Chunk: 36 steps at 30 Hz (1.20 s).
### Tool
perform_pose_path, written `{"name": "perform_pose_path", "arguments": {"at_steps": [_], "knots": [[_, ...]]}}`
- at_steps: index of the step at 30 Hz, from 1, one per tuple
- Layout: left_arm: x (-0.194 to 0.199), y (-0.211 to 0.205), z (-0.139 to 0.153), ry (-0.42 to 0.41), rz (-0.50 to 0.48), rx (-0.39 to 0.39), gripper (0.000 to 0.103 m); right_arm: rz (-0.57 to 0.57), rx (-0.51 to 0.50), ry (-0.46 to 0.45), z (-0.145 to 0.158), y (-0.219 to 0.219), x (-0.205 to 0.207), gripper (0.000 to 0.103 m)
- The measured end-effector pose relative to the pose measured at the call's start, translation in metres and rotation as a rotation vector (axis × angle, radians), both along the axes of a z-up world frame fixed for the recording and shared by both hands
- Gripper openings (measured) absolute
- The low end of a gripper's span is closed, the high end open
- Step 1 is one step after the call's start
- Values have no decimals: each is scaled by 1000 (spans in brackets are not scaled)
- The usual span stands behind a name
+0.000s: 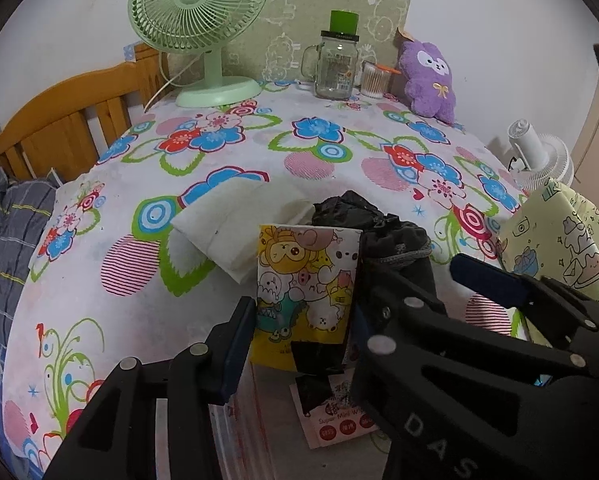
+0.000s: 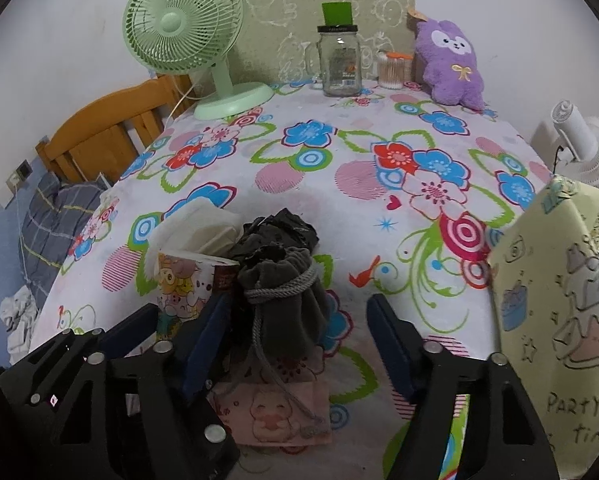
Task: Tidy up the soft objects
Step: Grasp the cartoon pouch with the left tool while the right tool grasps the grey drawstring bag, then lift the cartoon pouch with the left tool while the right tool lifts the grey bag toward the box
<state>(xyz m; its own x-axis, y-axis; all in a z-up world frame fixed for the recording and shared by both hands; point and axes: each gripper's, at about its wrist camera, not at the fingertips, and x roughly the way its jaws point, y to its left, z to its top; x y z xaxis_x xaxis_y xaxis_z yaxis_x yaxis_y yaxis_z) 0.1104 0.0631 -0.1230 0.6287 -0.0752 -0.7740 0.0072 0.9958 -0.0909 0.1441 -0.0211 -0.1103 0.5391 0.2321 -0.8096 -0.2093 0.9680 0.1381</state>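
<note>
A yellow cartoon tissue pack point(image 1: 305, 292) stands upright between the fingers of my left gripper point(image 1: 299, 336), which is shut on it; the pack also shows in the right wrist view point(image 2: 183, 292). A dark grey drawstring pouch point(image 2: 283, 300) stands between the open fingers of my right gripper point(image 2: 299, 344); the pouch also shows in the left wrist view point(image 1: 399, 244). A crumpled black bag point(image 2: 283, 224) lies behind the pouch. A white folded cloth point(image 1: 235, 224) lies behind the pack. A pink tissue pack point(image 2: 275, 412) lies under the pouch's cord. A purple plush point(image 2: 451, 64) sits at the back.
A green fan point(image 2: 187, 28), a glass jar point(image 2: 339, 60) and a cotton swab box point(image 2: 393, 70) stand at the back of the floral table point(image 2: 379, 140). A yellow cartoon box point(image 2: 559, 292) stands at right. A white fan point(image 2: 587, 148) and a wooden chair point(image 2: 99, 128) flank the table.
</note>
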Motion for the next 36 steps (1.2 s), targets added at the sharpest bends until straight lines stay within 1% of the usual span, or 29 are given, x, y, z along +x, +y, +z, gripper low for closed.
{"name": "perform_pose_path", "arguments": {"at_steps": [2,4,5,6,7,8,14,20,36], "knots": [[0,0,-1,0,0,6,50,2,8,10,-3,0,2,57],[1,-1,-1,2,-2,10,50,8,10,23,-5,1,3,47],[0,-2,-1,2,-3,12,50,12,14,23,-5,0,4,44],[0,-2,-1,2,-4,12,49,15,14,23,-6,0,4,42],[0,-2,-1,2,-4,15,49,19,13,20,-5,0,3,38],[0,-2,-1,2,-4,15,48,22,6,19,-5,1,3,36],[-4,-7,3,-3,-16,10,46,18,5,14,-1,-4,-1,33],[-10,-13,12,-29,-18,17,46,11,13,-10,9,-11,-7,32],[-28,-28,48,-109,-30,25,46,-7,27,-93,49,-29,-28,33]]}}
